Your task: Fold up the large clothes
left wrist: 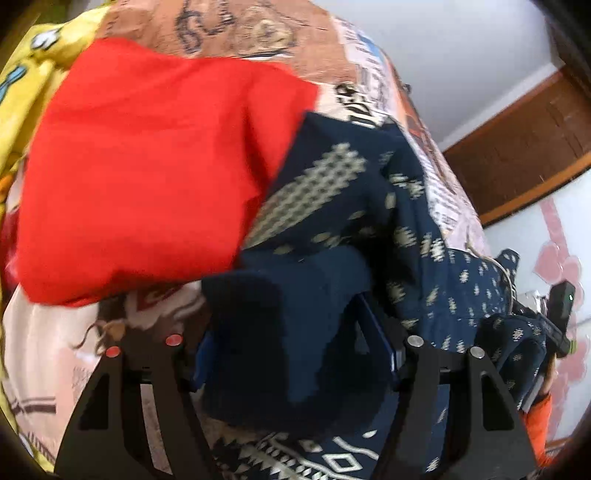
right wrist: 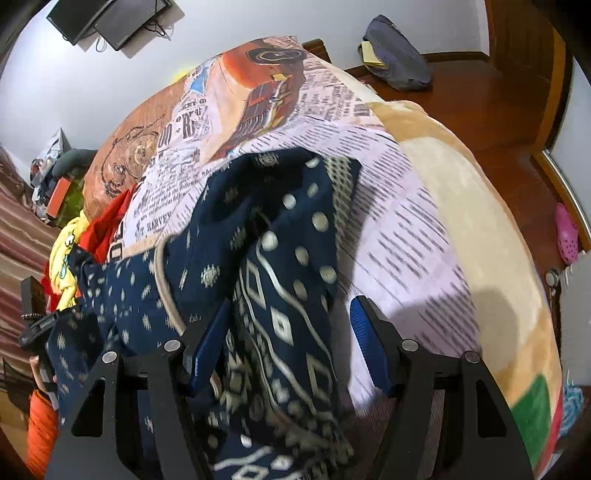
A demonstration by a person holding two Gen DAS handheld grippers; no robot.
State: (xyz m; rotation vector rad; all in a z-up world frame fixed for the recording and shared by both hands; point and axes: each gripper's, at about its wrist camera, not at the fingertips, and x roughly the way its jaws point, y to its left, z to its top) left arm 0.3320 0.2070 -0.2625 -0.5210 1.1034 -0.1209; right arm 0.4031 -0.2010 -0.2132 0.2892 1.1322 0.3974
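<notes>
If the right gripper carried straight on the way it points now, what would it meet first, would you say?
Most likely the navy patterned garment, which already lies bunched between the open right gripper fingers, with the printed bedspread beneath; depth is unclear.

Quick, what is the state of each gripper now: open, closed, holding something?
Left gripper: jaws apart with navy patterned fabric garment bunched between them; grip cannot be told.
Right gripper: jaws open; the garment lies between them, not clamped.

White walls (right wrist: 258, 22) — two dark wall-mounted screens (right wrist: 110, 18) at eleven o'clock; glossy reddish-brown wooden floor (right wrist: 480, 110) at two o'clock, dark wooden door (left wrist: 528, 147) alongside.
</notes>
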